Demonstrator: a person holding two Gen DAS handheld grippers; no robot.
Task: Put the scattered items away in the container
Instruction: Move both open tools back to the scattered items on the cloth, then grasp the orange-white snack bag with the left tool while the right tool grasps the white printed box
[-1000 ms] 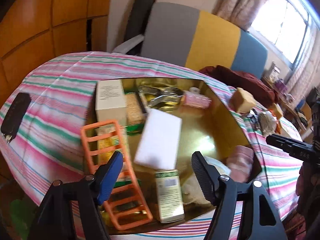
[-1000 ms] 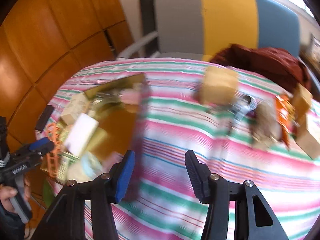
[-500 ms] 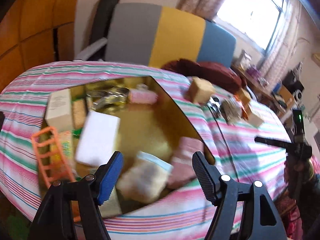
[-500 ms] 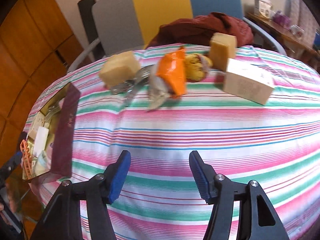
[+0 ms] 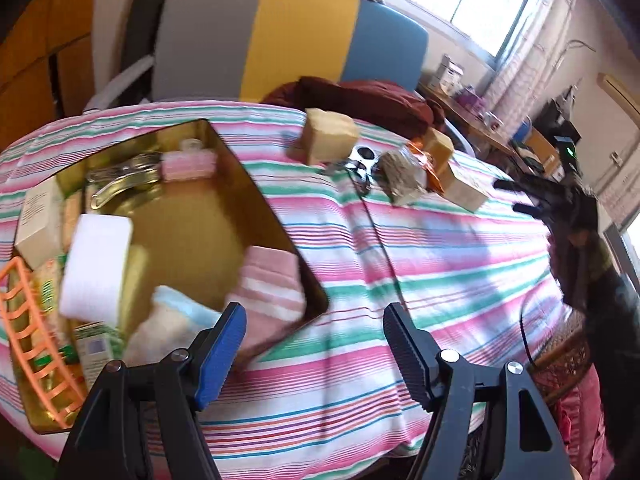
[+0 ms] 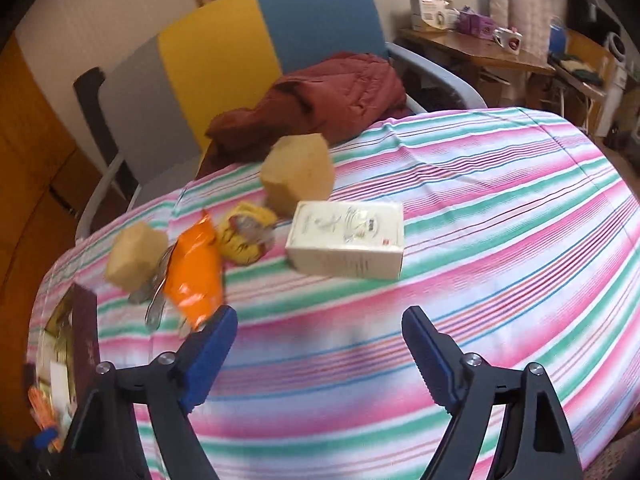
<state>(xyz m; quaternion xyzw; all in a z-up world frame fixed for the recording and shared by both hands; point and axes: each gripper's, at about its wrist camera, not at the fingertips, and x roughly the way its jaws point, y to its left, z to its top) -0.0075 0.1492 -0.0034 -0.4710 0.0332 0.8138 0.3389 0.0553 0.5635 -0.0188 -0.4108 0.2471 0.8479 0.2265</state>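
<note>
Left gripper (image 5: 314, 338) is hanging w/ jaws wide apart, nothing between them, just past the near corner of the gold tray (image 5: 260, 196), which is sitting on the striped table (image 5: 440, 264). Right gripper (image 6: 318, 344) is also spread open & empty, hovering over bare cloth, well apart from the tray.

Left wrist view is showing the tray's inside, which the right view isn't: a white block (image 5: 98, 264), pink folded cloth (image 5: 272, 284) at the corner nearest the gripper, a pale cloth (image 5: 168, 328) beside it, an orange rack (image 5: 36, 344) along the tray's far-left side, a cream box (image 5: 38, 222), metal tongs (image 5: 120, 178) & a pink clip (image 5: 188, 162) at the tray's back end. A small green-topped box (image 5: 98, 350) is lying btwn rack & pale cloth.

Right wrist view is giving only the tray's dark outer wall (image 6: 86, 340) at its left edge, but is showing the loose items clearly: white carton (image 6: 346, 240) furthest from the tray, tan block (image 6: 298, 174) behind the carton, yellow packet (image 6: 248, 234) touching that block's base, orange pouch (image 6: 196, 270) next toward the tray, a 2nd tan block (image 6: 136, 256) nearest the tray, w/ a spoon (image 6: 156, 300) partly under it.

Left view is showing these same things small & blurred beyond the tray, plus the right gripper's dark tips at frame right. A maroon jacket (image 6: 320, 100) is lying on the chair (image 6: 224, 60) behind the table.
</note>
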